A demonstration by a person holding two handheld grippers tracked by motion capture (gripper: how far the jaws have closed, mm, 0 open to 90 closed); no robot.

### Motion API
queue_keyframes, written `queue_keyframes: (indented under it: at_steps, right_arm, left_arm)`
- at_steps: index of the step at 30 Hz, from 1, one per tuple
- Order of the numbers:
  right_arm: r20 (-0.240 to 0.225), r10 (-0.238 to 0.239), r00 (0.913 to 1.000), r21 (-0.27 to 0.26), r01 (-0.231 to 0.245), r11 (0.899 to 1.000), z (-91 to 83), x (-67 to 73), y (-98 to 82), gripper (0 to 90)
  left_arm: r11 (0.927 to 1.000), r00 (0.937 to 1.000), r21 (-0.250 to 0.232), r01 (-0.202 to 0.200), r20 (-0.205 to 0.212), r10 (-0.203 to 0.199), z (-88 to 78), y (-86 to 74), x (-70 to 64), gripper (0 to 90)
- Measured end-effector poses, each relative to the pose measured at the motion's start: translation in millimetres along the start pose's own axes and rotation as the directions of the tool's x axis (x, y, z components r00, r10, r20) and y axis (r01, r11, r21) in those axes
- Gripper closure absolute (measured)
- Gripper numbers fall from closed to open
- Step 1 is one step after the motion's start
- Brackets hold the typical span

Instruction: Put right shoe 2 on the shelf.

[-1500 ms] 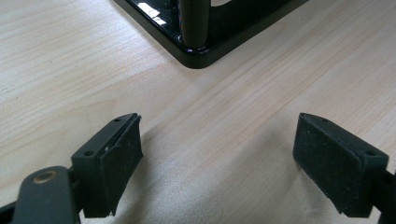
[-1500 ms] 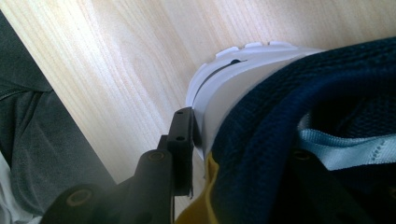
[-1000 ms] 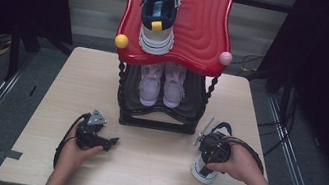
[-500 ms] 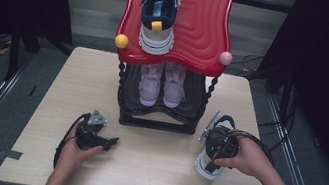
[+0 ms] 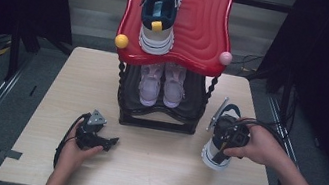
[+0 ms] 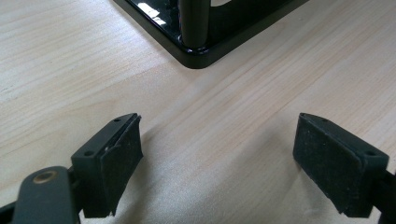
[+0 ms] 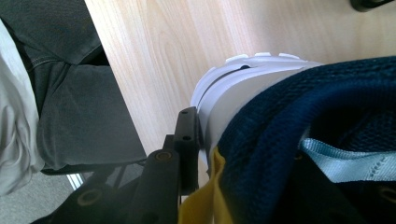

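Where the right gripper [image 5: 226, 142] meets it, the navy-and-white sneaker [image 5: 218, 149] stands at the right side of the table [image 5: 52, 84], just off the front right corner of the black shoe rack [image 5: 158, 119]. In the high view the person's right hand [image 5: 257, 146] wraps the gripper body over the shoe's collar, so the jaws themselves are covered there. The right gripper view supplies what is hidden: one black jaw presses flat against the white heel of the sneaker [image 7: 243, 93], with the navy mesh collar, a yellow tab and a pale blue pull loop crowding the frame beside it. The second jaw lies behind the shoe, yet the jaws are plainly clamped on the heel. That view also shows the table edge and the person's dark trousers beyond it.

Well apart, near the front left of the table, the left gripper [image 5: 99, 140] rests in the left hand [image 5: 76, 151]. The left gripper view shows its two jaws spread wide with bare wood between them, and a glossy black corner of the rack's base [image 6: 196, 51] just ahead.

The high view alone gives the rest: a matching navy sneaker [image 5: 159, 13] on the rack's red top tray [image 5: 204, 23], and a pair of pale pink shoes [image 5: 161, 84] on the lower shelf.
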State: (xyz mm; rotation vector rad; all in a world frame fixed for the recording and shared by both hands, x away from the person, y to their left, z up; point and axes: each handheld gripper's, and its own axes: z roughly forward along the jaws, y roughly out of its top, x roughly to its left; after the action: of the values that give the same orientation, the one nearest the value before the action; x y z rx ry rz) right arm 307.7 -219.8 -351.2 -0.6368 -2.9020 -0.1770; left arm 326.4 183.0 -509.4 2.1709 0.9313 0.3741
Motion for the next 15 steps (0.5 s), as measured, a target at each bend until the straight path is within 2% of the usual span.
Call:
queue_keyframes:
  at_steps: [4, 5, 8, 9, 11, 15]
  right_arm:
    - [0.018, -0.021, 0.9996, 0.005, 0.020, 1.000, -11.4, -0.8, 1.7, 71.0]
    - [0.020, -0.013, 0.9997, 0.014, 0.013, 1.000, -14.0, -0.3, 2.0, 70.9]
    - [0.022, -0.032, 0.9993, 0.004, 0.032, 0.999, -23.6, -0.9, 3.4, 70.9]
    - [0.024, -0.023, 0.9994, 0.004, 0.023, 1.000, -28.6, -0.2, 3.8, 71.0]
    - [0.025, -0.042, 0.9988, -0.005, 0.042, 0.999, -37.0, -1.2, 4.5, 71.1]
    - [0.032, -0.043, 0.9986, -0.010, 0.043, 0.999, -55.3, -1.5, 5.8, 71.1]
  left_arm:
    - [1.0000, 1.0000, -0.001, 0.002, 0.001, -0.002, 0.1, -0.1, -0.2, 14.9]
    - [1.0000, 1.0000, -0.001, 0.002, 0.001, -0.002, 0.1, -0.1, -0.2, 14.9]
    - [1.0000, 1.0000, 0.000, -0.002, 0.000, 0.002, -0.1, 0.0, 0.1, 14.9]
    - [1.0000, 1.0000, 0.000, -0.001, 0.000, 0.001, 0.0, 0.0, 0.1, 14.9]
    - [1.0000, 1.0000, 0.000, -0.001, 0.000, 0.001, 0.0, 0.0, 0.1, 14.9]
    - [1.0000, 1.0000, 0.003, -0.002, 0.002, 0.002, -0.3, 0.2, 0.2, 14.9]
